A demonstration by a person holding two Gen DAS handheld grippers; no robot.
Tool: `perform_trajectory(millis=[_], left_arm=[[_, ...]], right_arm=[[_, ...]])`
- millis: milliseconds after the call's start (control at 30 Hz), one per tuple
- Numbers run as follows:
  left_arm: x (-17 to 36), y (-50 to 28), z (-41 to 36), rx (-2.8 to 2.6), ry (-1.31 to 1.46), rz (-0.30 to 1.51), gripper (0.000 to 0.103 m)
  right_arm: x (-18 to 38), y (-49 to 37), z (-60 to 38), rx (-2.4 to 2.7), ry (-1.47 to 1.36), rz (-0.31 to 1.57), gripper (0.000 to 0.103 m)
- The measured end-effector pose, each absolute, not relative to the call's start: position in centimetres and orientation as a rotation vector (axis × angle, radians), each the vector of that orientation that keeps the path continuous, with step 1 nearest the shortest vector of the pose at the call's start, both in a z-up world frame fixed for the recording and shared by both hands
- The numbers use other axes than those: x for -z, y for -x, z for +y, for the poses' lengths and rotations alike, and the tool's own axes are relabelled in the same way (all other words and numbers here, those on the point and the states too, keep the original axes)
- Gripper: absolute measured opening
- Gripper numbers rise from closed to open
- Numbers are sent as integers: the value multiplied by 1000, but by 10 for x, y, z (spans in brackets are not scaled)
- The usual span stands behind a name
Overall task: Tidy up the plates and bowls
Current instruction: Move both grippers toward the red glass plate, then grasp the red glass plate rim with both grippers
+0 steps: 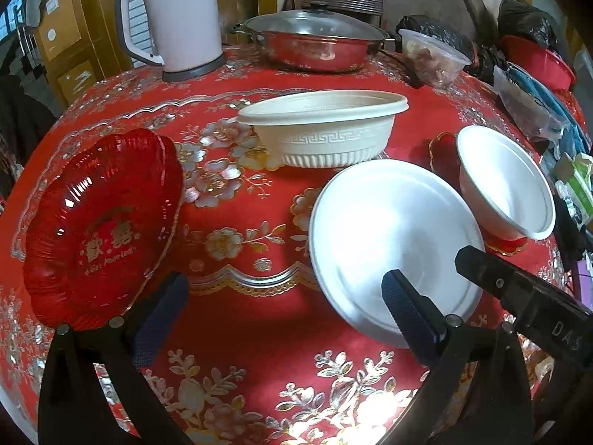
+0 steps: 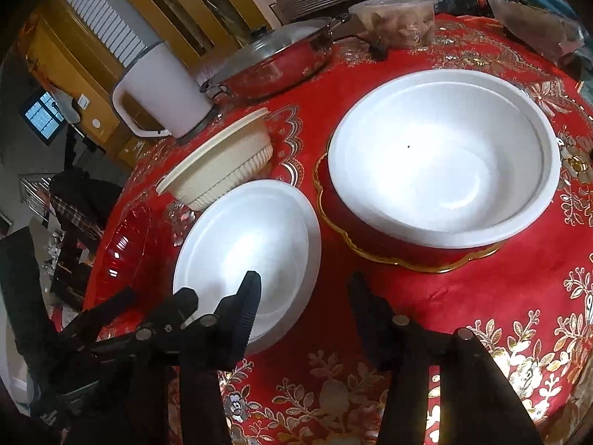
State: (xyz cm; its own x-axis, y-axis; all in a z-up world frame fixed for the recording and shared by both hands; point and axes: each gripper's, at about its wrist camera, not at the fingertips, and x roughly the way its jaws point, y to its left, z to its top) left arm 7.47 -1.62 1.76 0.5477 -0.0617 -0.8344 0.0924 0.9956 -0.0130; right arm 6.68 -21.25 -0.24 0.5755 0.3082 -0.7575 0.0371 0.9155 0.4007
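Note:
A white foam plate (image 1: 393, 237) (image 2: 252, 244) lies on the red tablecloth. My left gripper (image 1: 285, 296) is open wide, its right finger (image 1: 407, 307) over the plate's near rim and nothing between the fingers. Just outside its left finger lies a red plastic plate (image 1: 100, 222) (image 2: 126, 244). My right gripper (image 2: 307, 293) is also open, its left finger (image 2: 244, 304) over the white plate's edge. A white bowl (image 1: 507, 185) (image 2: 444, 155) stands on a gold-rimmed red plate (image 2: 407, 256). A cream bowl (image 1: 322, 129) (image 2: 222, 170) sits behind.
At the back of the round table (image 1: 259, 333) stand a white kettle (image 1: 178, 18), a lidded steel pan (image 1: 315, 44) and a clear food tub (image 1: 433, 55). Bags and clutter (image 1: 537, 92) fill the right side. The table edge drops away at the left.

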Motion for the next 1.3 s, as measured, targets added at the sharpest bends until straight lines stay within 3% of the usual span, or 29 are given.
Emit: perform_trajectory(millis=[367,633,1033,1133,1233,1300], left_arm=[[-29,-44,-2,160,-57,981,103],[-78,-9,99,57,23,871,103],[-51,-41,221,-220,185,905,103],[-31,-57,228,-230,197,955,103],[-14,-70,230,-208,219,999,98],[-3,-79,231,-185,251,1045,77]], right_arm=[[-28,-34,-217,-177,-419,868,53],[-78,-53,-137,-378,-318,830,55],[1,-140,-13,-533,-316,1102,56],[12,-149,3,-545,-266,1116,52],[20,-152,5,-540,-236,1112,30],[24,-153,-2,-539,-244,1115,17]])
